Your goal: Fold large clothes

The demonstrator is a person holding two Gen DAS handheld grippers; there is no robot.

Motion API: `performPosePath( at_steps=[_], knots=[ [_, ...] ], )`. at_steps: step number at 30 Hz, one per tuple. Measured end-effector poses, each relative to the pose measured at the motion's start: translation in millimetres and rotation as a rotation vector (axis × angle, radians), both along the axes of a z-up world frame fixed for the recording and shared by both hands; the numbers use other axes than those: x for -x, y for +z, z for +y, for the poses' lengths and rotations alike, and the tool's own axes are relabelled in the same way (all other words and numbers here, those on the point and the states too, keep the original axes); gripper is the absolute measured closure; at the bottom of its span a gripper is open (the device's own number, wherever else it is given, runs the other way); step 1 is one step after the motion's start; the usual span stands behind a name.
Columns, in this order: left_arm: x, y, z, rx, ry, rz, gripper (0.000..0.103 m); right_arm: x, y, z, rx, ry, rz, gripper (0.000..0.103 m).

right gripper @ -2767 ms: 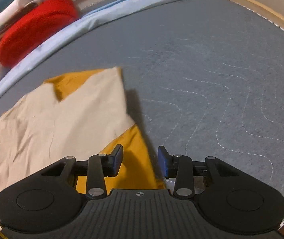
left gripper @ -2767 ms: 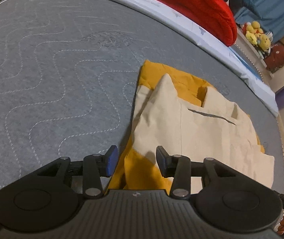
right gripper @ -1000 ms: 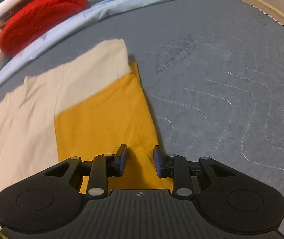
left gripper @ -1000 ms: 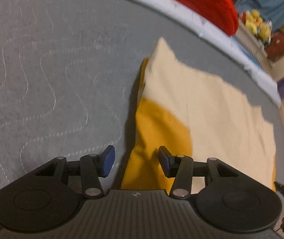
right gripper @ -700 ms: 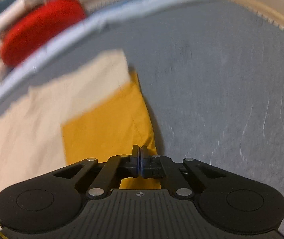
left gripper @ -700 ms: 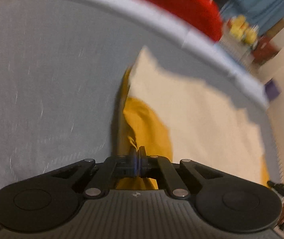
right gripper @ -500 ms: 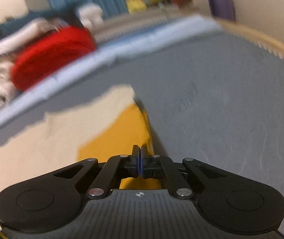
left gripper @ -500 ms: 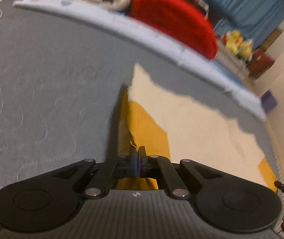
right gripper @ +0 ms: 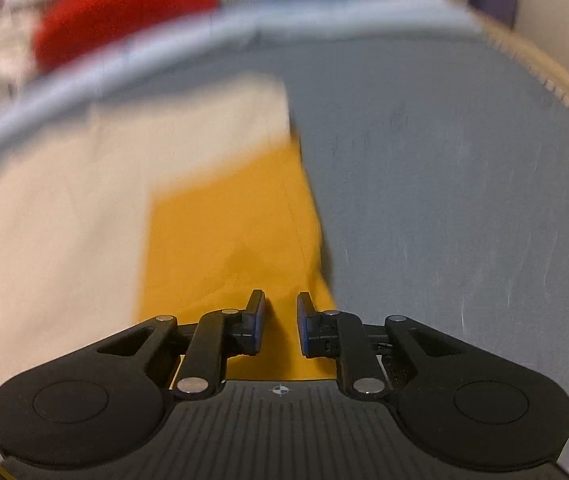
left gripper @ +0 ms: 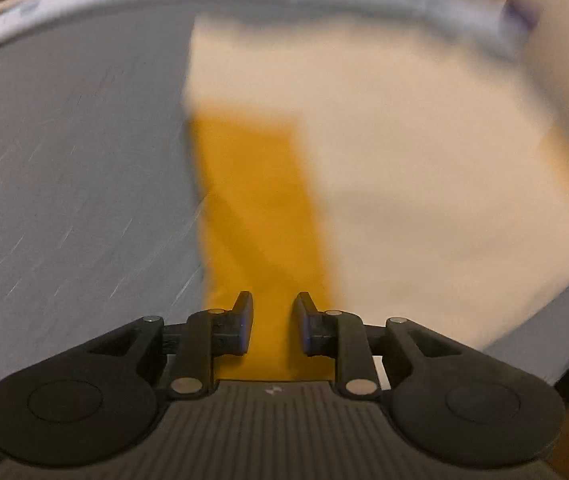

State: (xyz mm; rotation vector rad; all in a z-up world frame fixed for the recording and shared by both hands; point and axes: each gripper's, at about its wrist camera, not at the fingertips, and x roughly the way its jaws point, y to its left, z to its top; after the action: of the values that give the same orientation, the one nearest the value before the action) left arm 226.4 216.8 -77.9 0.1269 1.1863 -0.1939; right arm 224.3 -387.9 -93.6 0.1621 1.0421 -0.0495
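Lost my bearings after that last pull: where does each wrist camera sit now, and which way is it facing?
Left wrist: on the left gripper, looking along its open fingers over the garment's left edge toward the blurred mattress border.
Right wrist: on the right gripper, open too, over the garment's right edge, facing a red bundle beyond the mattress.
Shared: the yellow-and-cream garment on the grey mattress.
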Motion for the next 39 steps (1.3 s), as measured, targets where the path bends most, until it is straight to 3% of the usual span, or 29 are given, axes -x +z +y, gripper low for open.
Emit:
performPosePath(
  at_steps=[2, 5, 7, 8, 10, 12, 14, 18, 22, 27, 30, 32, 36, 39],
  knots=[
    [-1.5, -0.7, 6.4, -0.031, 0.03, 0.001, 0.073, 0.2, -12.4, 2.6, 0.054, 0.026, 0.072, 0.086],
    [3.5, 18.9, 16.3, 0.035, 0.068, -0.084, 0.074, 2.5, -6.1, -1.9, 0.038, 0.025, 0.046, 0.086],
    [6.6, 22.2, 17.2, 0.067, 0.048, -0.092, 0.074, 11.1, -12.7, -2.1, 0.062, 0.028, 0.092, 0.085],
    [5.4, 16.6, 14.6, 0.05, 0.037, -0.058, 0.074, 13.7, -16.5, 0.7, 0.084, 0.035, 0.121, 0.081],
    [5.9, -4.1, 7.4, -0.065, -0.005, 0.041, 0.073, 16.1, -20.3, 3.3, 0.13, 0.05, 0.155, 0.078],
    [7.3, -5.4, -0.7, -0.137, -0.043, 0.031, 0.073, 16.6, -13.1, 6.8, 0.168, 0.035, 0.142, 0.078],
    [9.7, 8.1, -4.2, -0.153, -0.029, -0.029, 0.073, 26.7, 5.6, 9.2, 0.21, 0.011, 0.071, 0.078],
    [16.0, 53.1, -15.4, -0.195, 0.045, -0.23, 0.069, 48.9, 72.5, 20.7, 0.211, -0.042, -0.19, 0.077],
    [41.4, 100.5, -33.1, -0.065, 0.122, -0.378, 0.065, 95.0, 131.2, 44.9, 0.131, -0.076, -0.427, 0.073],
    [106.1, 116.3, -62.9, 0.077, 0.141, -0.439, 0.057, 159.0, 155.6, 70.0, 0.01, -0.068, -0.565, 0.068],
    [127.3, 98.3, -88.4, 0.157, 0.212, -0.407, 0.058, 184.8, 137.7, 88.1, -0.012, -0.034, -0.587, 0.068],
    [134.9, 79.8, -95.9, 0.193, 0.228, -0.381, 0.069, 183.5, 118.4, 94.6, 0.022, -0.006, -0.538, 0.068],
    [140.4, 45.1, -94.0, 0.141, 0.217, -0.358, 0.077, 176.2, 111.7, 108.7, 0.059, 0.037, -0.53, 0.068],
    [136.6, 34.8, -76.2, 0.209, 0.268, -0.336, 0.077, 175.1, 106.3, 112.8, 0.094, 0.065, -0.511, 0.068]
  ],
)
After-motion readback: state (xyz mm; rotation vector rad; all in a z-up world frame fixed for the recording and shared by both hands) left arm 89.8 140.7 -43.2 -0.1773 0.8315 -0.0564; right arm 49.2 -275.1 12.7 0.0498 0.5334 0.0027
